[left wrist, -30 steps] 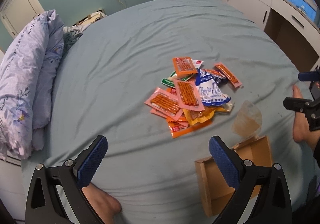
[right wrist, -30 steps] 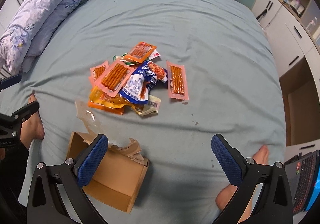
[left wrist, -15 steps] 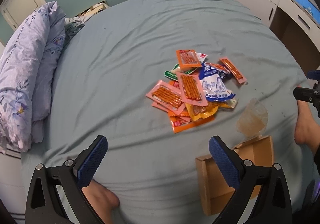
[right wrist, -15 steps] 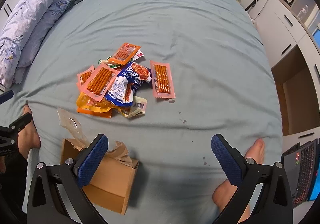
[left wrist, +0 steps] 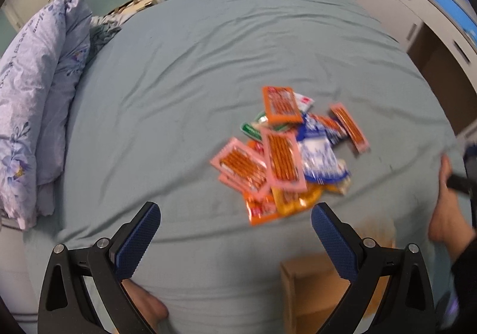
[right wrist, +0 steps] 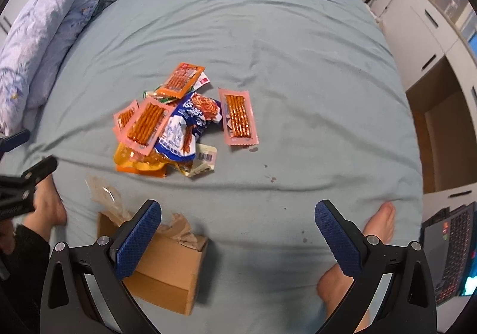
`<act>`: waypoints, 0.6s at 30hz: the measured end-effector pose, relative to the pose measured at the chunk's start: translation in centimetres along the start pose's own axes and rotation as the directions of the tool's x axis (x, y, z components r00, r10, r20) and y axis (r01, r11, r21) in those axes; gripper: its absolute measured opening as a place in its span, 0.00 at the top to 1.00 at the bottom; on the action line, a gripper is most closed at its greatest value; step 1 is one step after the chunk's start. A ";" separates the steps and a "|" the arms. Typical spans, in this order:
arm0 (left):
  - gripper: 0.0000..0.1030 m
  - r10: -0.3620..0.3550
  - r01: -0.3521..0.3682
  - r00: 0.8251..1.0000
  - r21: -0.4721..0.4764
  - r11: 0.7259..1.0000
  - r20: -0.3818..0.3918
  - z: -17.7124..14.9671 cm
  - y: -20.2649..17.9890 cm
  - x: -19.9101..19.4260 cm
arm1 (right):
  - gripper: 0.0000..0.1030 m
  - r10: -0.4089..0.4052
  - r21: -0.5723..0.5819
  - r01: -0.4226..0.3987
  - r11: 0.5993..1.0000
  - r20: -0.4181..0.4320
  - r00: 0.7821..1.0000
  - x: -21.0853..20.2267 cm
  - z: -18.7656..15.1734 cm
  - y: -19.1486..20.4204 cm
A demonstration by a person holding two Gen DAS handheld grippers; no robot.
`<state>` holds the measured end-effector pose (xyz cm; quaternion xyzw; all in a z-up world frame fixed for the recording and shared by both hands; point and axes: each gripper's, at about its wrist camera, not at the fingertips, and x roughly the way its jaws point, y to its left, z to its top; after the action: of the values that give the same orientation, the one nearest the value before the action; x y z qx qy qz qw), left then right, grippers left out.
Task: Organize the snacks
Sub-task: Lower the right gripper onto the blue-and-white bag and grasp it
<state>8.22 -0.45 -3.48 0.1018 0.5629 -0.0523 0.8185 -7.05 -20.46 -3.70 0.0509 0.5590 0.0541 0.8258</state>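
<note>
Right hand-held gripper [right wrist: 238, 229] spread, empty; left [left wrist: 234, 229] likewise. Take the lone pack [right wrist: 237, 116] first, probably edgewise, then box [right wrist: 167, 268] it.

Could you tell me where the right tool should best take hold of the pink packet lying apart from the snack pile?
Probably the pink packet by its near short end, the sealed flat edge beyond the sticks. It lies flat on the bed sheet, lengthwise toward the open right tool, with clear sheet there. Come from above, one finger sliding under.

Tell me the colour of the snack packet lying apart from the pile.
Pink flat plastic packet with orange sticks inside; clearest in the right wrist view.
</note>
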 end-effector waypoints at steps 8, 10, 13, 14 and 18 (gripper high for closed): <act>0.00 -0.013 0.014 1.000 -0.042 0.999 0.012 3.8 0.5 5.0 | 0.00 -0.013 0.099 0.014 0.995 -0.020 1.000 1.7 3.6 -1.7; 0.00 -0.037 0.036 0.999 -0.039 0.999 -0.028 3.4 0.3 7.1 | 0.00 -0.016 0.098 0.019 0.995 -0.035 0.999 2.8 5.0 -1.5; 0.01 -0.055 0.053 0.993 -0.026 0.998 -0.101 2.7 -0.3 10.6 | 0.00 -0.047 0.050 0.053 0.997 -0.102 0.994 6.1 7.6 -0.9; 0.03 -0.058 0.056 0.991 -0.016 0.998 -0.124 2.6 -0.7 11.7 | 0.00 -0.079 0.035 0.085 0.996 -0.136 0.988 7.8 8.5 -0.7; 0.04 -0.055 0.062 0.984 0.040 0.997 -0.167 2.7 -2.4 14.6 | 0.00 -0.106 0.043 0.119 0.992 -0.230 0.967 13.3 11.0 -0.2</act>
<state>15.45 -3.00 -16.48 0.1074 0.6305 -0.0804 0.7645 8.11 -18.92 -11.89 0.0359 0.6532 -0.0035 0.7563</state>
